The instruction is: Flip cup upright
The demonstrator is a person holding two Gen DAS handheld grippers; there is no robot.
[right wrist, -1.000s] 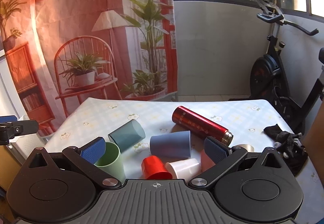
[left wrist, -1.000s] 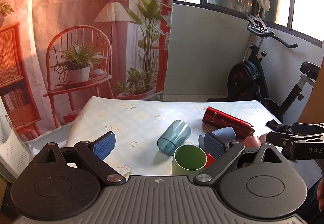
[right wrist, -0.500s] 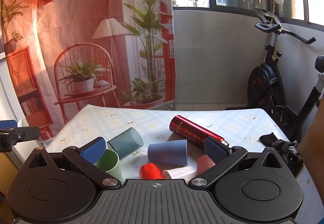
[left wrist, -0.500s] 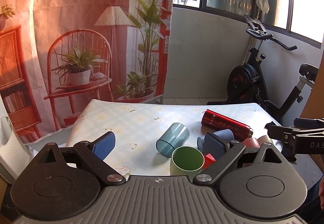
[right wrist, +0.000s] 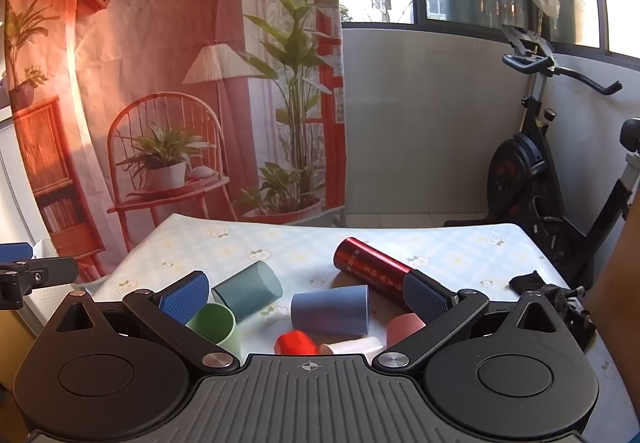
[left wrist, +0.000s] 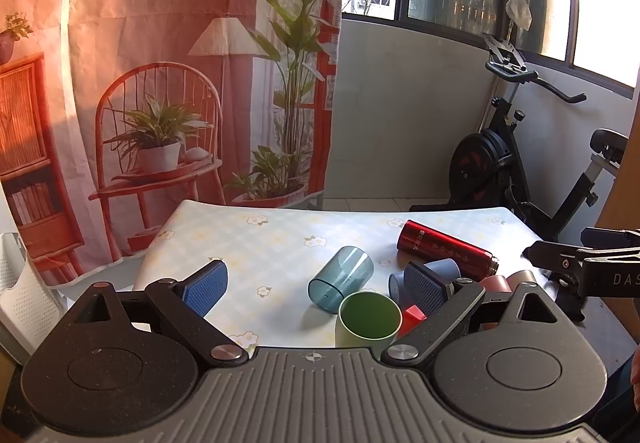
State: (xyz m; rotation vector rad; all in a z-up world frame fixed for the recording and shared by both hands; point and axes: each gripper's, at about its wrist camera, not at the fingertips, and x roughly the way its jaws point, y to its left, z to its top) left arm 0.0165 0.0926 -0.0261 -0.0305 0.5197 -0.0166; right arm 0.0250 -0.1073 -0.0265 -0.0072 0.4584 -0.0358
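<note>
Several cups sit clustered on the floral tablecloth (left wrist: 280,239). A green cup (left wrist: 369,319) stands upright nearest my left gripper (left wrist: 316,285), which is open and empty above the table's near edge. A clear teal cup (left wrist: 340,279) lies on its side behind it. A blue-grey cup (right wrist: 330,310), a red cup (right wrist: 296,343), a white cup (right wrist: 352,345) and a pink cup (right wrist: 404,327) lie on their sides below my right gripper (right wrist: 306,297), which is open and empty. The green cup (right wrist: 214,325) and teal cup (right wrist: 246,293) also show in the right wrist view.
A red metal bottle (left wrist: 446,247) lies on its side behind the cups. A black strap (right wrist: 552,295) lies at the table's right edge. An exercise bike (left wrist: 520,163) stands beyond the table to the right. A white perforated basket (left wrist: 16,283) is at the left.
Both grippers have lifted and drawn back a little, so the cups sit lower and smaller in both views. No cup has moved.
</note>
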